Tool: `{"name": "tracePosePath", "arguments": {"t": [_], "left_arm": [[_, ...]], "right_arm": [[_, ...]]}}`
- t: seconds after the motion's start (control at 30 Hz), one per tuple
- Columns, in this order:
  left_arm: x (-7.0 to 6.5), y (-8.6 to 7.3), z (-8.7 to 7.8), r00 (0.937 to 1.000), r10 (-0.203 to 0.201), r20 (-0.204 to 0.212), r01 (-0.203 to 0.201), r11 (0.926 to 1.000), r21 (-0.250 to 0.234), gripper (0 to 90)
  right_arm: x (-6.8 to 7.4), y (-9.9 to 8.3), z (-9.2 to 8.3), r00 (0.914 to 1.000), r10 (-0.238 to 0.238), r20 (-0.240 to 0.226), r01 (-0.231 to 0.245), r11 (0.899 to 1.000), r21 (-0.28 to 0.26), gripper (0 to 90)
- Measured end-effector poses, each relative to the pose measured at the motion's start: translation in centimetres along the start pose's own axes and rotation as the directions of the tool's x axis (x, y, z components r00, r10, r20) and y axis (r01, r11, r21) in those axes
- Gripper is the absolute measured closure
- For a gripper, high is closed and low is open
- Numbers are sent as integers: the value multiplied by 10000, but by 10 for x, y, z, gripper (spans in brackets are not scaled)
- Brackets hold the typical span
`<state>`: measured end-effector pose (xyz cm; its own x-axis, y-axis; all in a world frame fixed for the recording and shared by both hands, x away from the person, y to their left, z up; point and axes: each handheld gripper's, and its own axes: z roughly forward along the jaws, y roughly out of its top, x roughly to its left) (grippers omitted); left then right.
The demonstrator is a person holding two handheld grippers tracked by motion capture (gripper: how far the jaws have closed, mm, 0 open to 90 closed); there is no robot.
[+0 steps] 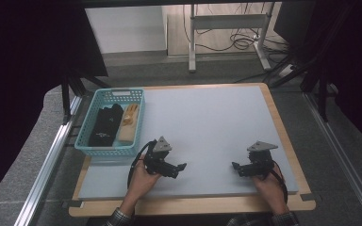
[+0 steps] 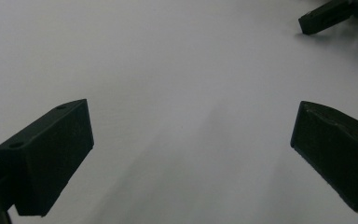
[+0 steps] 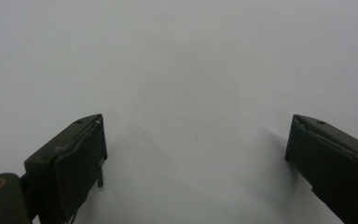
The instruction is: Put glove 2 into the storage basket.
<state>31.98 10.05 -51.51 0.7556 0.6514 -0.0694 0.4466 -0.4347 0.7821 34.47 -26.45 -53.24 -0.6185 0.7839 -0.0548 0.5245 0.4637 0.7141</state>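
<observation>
Two grippers, left (image 1: 181, 167) and right (image 1: 235, 166), rest fingers apart, empty; gloves (image 1: 107, 125) wait in basket (image 1: 104, 150) at ten o'clock.

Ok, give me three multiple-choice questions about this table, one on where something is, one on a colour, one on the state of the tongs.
1. Where is the basket?
A. the table's left edge
B. the table's middle
C. the right corner

2. What colour is the basket?
A. red
B. turquoise
C. white

3. How are the left tongs and right tongs?
A. both open, empty
B. both shut
C. one holding a glove

Answers: 1 A, it sits beside the left tongs by the left edge. 2 B, its mesh walls are turquoise. 3 A, each gripper view has jaws wide apart over bare table.
</observation>
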Motion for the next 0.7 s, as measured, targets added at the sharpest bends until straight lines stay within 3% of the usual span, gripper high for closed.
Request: {"name": "tracePosePath", "arguments": {"t": [0.7], "left_arm": [[-7, -14, 30, 9994, 338, -47, -332, 9950, 939, 0]], "right_arm": [[0, 0, 0, 10000, 26, 2, -26, 10000, 1, 51]]}}
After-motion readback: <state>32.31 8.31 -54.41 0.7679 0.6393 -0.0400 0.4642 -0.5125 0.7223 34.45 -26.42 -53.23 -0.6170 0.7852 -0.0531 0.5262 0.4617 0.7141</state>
